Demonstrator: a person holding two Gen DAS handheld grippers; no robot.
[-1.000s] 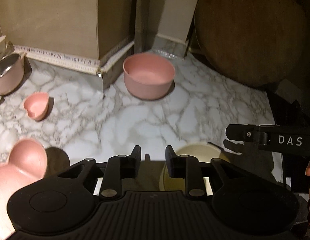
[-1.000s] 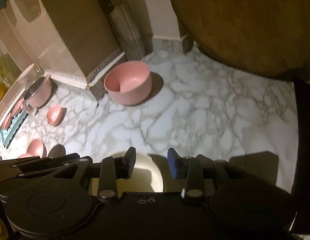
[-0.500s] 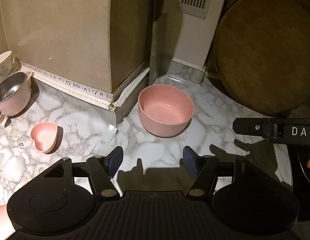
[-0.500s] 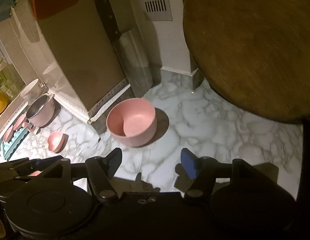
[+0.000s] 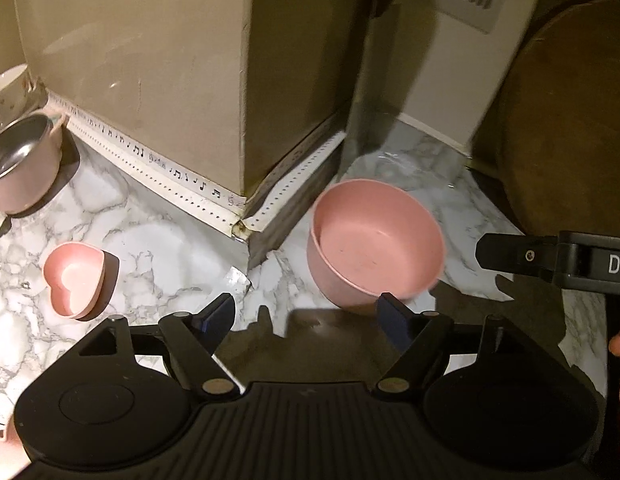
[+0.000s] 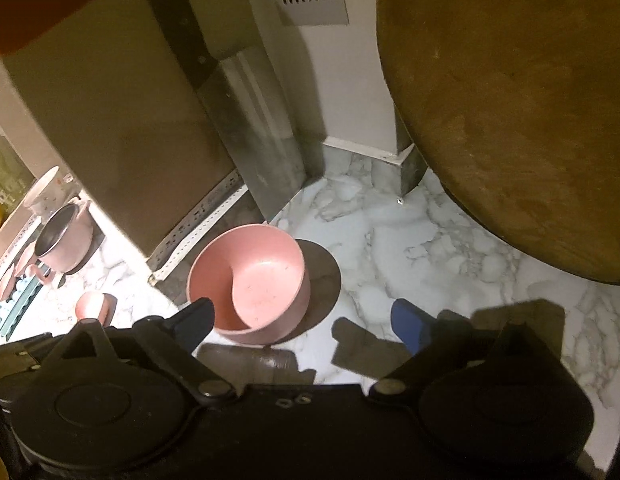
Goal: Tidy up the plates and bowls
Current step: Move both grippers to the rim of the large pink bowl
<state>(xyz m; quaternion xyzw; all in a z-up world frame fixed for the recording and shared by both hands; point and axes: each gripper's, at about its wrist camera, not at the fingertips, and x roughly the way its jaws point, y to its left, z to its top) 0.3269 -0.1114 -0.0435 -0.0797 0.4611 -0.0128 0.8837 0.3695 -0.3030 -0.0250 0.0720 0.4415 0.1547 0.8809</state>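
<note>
A deep pink bowl (image 5: 375, 242) (image 6: 250, 280) stands empty on the marble counter near a wall corner. My left gripper (image 5: 308, 320) hovers just in front of it, jaws opening, nothing between them; its right finger tip overlaps the bowl's near rim in the picture. My right gripper (image 6: 306, 322) is also opening and empty, the bowl just beyond its left finger. A small pink heart-shaped dish (image 5: 74, 278) (image 6: 92, 306) sits to the left. The right gripper's finger (image 5: 549, 262) shows at the right edge of the left wrist view.
A pink pot with a steel lining (image 5: 20, 168) (image 6: 64, 242) and a white patterned bowl (image 5: 8, 90) stand at far left. A cleaver (image 6: 234, 108) leans on the beige wall. A big round wooden board (image 6: 509, 112) leans at right. Bare marble (image 6: 429, 256) lies right of the bowl.
Both grippers moved forward toward the pink bowl and opened wide. The cream bowl that lay under them a second ago has dropped out of view.
</note>
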